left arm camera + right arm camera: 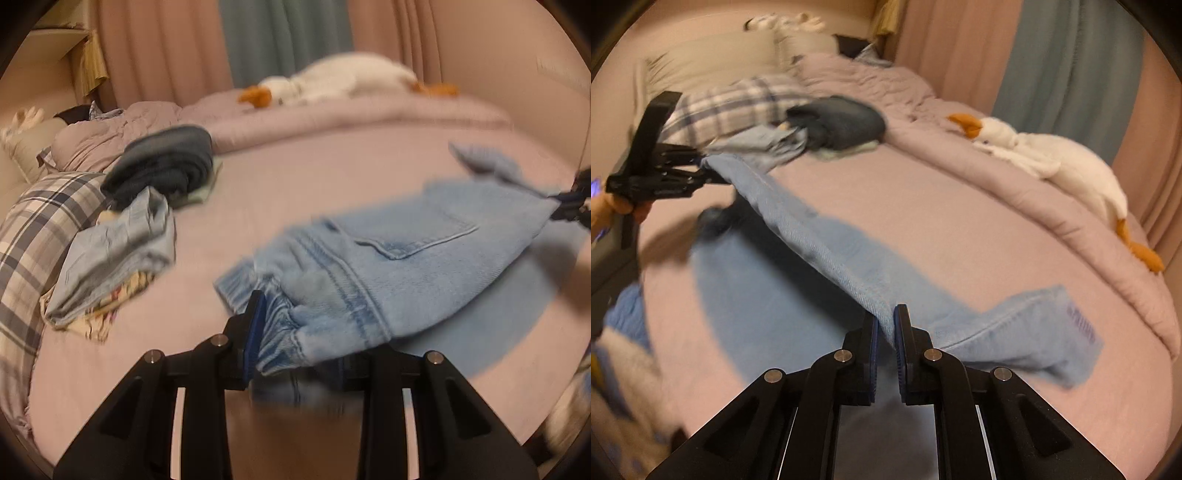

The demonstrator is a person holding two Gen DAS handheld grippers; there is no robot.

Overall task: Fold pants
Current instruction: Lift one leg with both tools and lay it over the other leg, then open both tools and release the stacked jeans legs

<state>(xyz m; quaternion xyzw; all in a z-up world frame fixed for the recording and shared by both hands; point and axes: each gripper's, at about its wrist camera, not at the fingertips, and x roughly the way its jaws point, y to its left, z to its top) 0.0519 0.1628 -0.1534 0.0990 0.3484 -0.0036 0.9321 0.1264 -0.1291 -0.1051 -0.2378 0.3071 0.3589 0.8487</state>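
Risk lies mostly in the two holds. The left gripper (pixel 295 332) is clamped on the elastic waistband of the pants (pixel 406 258), the right gripper (pixel 885 332) pinched tight on a leg fold, and the pale blue denim hangs stretched between them above the bed (pixel 942 206). A sharp tug could pull the thin fold free at the right, dropping that end in a heap. The loose cuff at four o'clock in the right view may drag and crease. Stacked clothes (pixel 110 254) at nine o'clock in the left view could get knocked.
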